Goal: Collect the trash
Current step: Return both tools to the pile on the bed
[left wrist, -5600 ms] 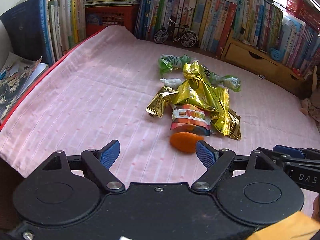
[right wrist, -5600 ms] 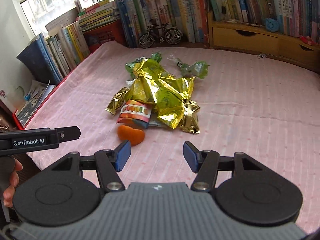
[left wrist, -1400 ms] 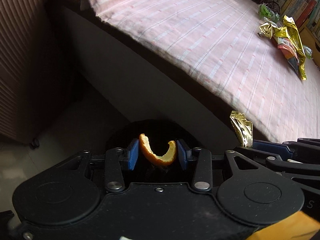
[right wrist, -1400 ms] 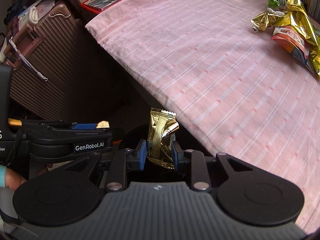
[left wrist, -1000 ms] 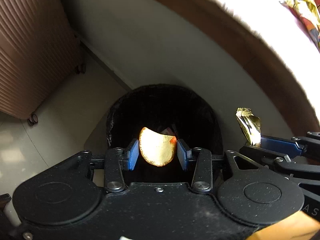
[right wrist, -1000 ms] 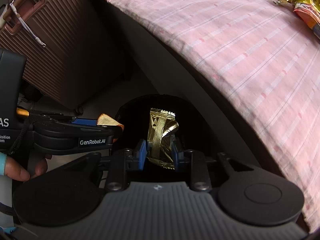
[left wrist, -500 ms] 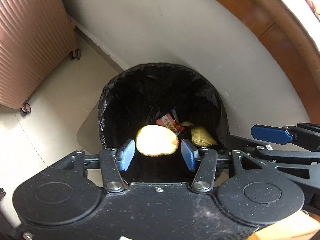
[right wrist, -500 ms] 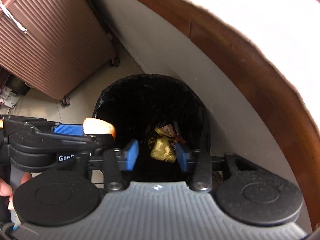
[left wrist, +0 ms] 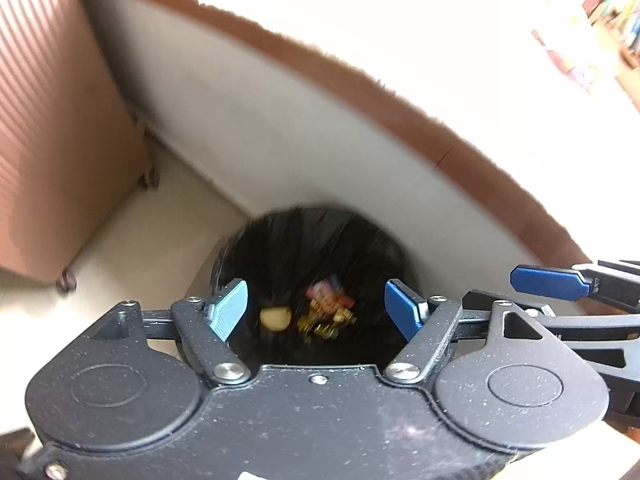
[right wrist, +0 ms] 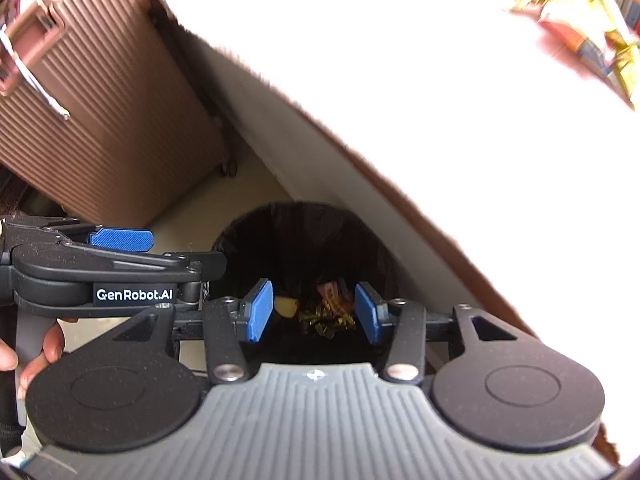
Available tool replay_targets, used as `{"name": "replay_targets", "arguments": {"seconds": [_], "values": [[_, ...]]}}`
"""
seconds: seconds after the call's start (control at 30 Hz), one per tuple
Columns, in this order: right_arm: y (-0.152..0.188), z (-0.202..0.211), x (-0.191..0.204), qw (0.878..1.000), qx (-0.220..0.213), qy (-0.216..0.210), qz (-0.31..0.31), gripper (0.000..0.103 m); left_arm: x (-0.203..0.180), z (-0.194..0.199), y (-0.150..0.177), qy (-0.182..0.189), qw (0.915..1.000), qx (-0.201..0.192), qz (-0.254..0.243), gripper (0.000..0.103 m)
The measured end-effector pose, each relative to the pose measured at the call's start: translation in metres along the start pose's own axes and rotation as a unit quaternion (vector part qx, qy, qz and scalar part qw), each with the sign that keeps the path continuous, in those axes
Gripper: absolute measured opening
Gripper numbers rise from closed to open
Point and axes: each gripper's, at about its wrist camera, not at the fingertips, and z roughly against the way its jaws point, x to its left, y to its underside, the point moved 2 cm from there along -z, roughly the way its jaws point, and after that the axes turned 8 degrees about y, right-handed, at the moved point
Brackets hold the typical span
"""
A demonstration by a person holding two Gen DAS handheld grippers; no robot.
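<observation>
Jaws of the left gripper (left wrist: 316, 314) are seen spread wide and opening further, nothing between the pads; only the black-lined bin (left wrist: 288, 240) is framed between them, straight below. Jaws of the right gripper (right wrist: 314, 312) are seen at a middling gap, also opening, also empty, and aimed into the same bin (right wrist: 280, 236).

Dropped trash is seen at the bin bottom: a pale peel piece (left wrist: 275, 319) on the left, a red packet (left wrist: 330, 295) and a crumpled gold wrapper (left wrist: 328, 326) to its right. This pair of items is judged done.

Remaining trash, a blurred heap of gold and coloured wrappers (right wrist: 584, 12), is seen only in the right wrist view, far up and to the right on the bed (right wrist: 440, 100), well apart from both jaws and above the bin level. The right gripper is judged nearer to it, as the left one sits further to the left beside the ribbed suitcase (right wrist: 100, 112). The heap's long axis cannot be told, being blurred and overexposed. A lift and a swing up and right over the bed edge is judged to be needed.
</observation>
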Motion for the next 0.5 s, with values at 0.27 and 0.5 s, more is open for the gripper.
{"name": "replay_targets", "arguments": {"seconds": [0.27, 0.5], "values": [[-0.036, 0.088, -0.034, 0.99, -0.099, 0.058, -0.079, 0.067, -0.034, 0.057, -0.072, 0.057, 0.995, -0.063, -0.053, 0.08], [-0.059, 0.136, -0.073, 0.952, -0.176, 0.132, -0.212, 0.071, -0.068, 0.089, -0.132, 0.086, 0.9833, -0.102, -0.125, 0.08]]}}
